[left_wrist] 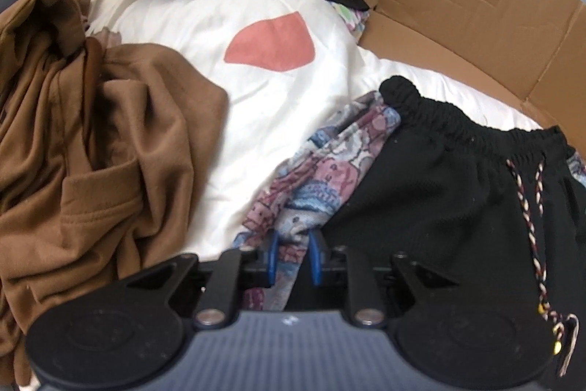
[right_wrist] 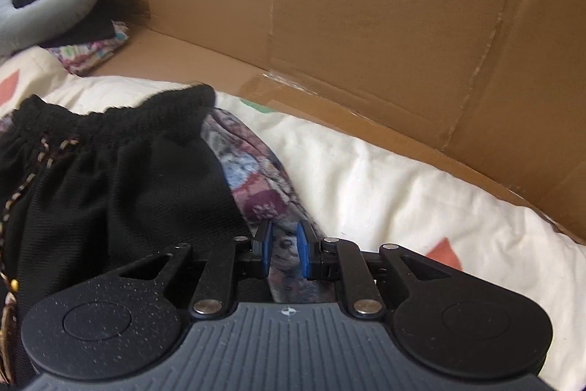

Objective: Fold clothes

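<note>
Two hand-held grippers, left hand-held gripper (left_wrist: 295, 257) and right hand-held gripper (right_wrist: 284, 253), each pinched the patterned garment (left_wrist: 315, 178) beside the black shorts (left_wrist: 450, 193). Brown shirt (left_wrist: 102, 149) lay crumpled, unfolded.

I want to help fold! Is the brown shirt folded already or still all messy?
Still messy. The brown shirt lies in a crumpled heap with deep wrinkles on the white bedding, no neat edges.

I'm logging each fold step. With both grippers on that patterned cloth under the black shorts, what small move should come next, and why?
Probably lift both grippers a little and draw the patterned cloth out sideways. The left gripper and right gripper each appear shut on an edge of it, while the black shorts lie on top, so it cannot be spread flat on the white bedding yet.
</note>
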The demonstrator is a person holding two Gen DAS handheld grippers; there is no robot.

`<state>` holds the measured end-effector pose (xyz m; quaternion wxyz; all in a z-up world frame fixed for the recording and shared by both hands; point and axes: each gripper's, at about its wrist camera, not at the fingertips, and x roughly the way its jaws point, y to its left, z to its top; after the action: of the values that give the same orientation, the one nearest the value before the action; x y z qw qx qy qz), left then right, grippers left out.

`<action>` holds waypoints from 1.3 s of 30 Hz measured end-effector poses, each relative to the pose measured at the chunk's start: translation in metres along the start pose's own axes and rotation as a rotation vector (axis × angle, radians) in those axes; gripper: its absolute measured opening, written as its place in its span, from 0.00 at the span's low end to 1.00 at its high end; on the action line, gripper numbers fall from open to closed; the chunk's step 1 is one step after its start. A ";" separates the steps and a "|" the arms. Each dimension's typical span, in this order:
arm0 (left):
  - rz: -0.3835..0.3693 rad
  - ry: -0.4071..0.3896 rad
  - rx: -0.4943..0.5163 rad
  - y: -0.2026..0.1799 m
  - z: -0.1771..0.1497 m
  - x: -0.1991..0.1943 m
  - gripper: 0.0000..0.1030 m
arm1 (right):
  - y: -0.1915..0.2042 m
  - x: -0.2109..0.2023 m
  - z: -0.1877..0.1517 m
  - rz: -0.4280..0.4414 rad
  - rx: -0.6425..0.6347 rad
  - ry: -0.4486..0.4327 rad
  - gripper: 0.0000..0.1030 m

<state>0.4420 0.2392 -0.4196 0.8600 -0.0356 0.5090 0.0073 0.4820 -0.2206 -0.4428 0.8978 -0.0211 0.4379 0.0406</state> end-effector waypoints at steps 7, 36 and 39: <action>-0.036 -0.011 -0.003 0.012 -0.013 -0.029 0.26 | -0.010 -0.026 -0.012 0.022 0.028 -0.018 0.20; 0.041 0.050 -0.142 0.124 -0.123 -0.185 0.54 | 0.008 -0.199 -0.080 0.114 0.155 0.068 0.48; 0.016 0.052 -0.143 0.126 -0.129 -0.195 0.55 | 0.018 -0.225 -0.074 0.104 0.122 0.072 0.52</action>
<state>0.2294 0.3603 -0.3172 0.8417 -0.0931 0.5296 0.0498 0.2844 -0.2205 -0.3115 0.8777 0.0550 0.4723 0.0595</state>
